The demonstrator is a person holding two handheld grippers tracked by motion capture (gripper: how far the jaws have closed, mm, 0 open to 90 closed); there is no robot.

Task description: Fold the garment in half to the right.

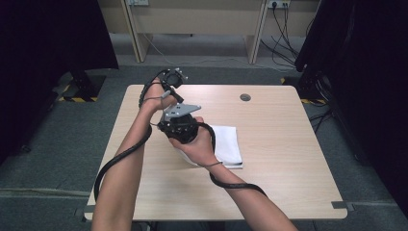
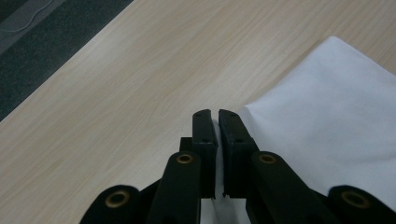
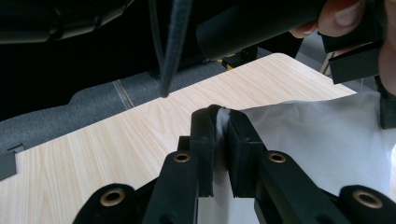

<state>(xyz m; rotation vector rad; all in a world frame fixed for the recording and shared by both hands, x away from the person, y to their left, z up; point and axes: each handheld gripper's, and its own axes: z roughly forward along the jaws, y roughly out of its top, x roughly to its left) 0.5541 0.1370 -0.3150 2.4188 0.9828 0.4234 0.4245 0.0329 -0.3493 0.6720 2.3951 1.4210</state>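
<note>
Forearms reach in from the near edge of the tabletop (image 1: 288, 159), trailing black cables. Just beyond them, the right gripper (image 3: 218, 116) has its fingers (image 3: 201, 140) pinched tight on an edge of the white cloth (image 1: 226, 139), which rises between them. The left gripper (image 2: 217, 119) sits a little farther and to the left, its fingers clamped narrow on a corner of that cloth. Holding two points likely lets the person lift and fold it. It lies folded near the tabletop's middle. No writing or brand can be read.
</note>
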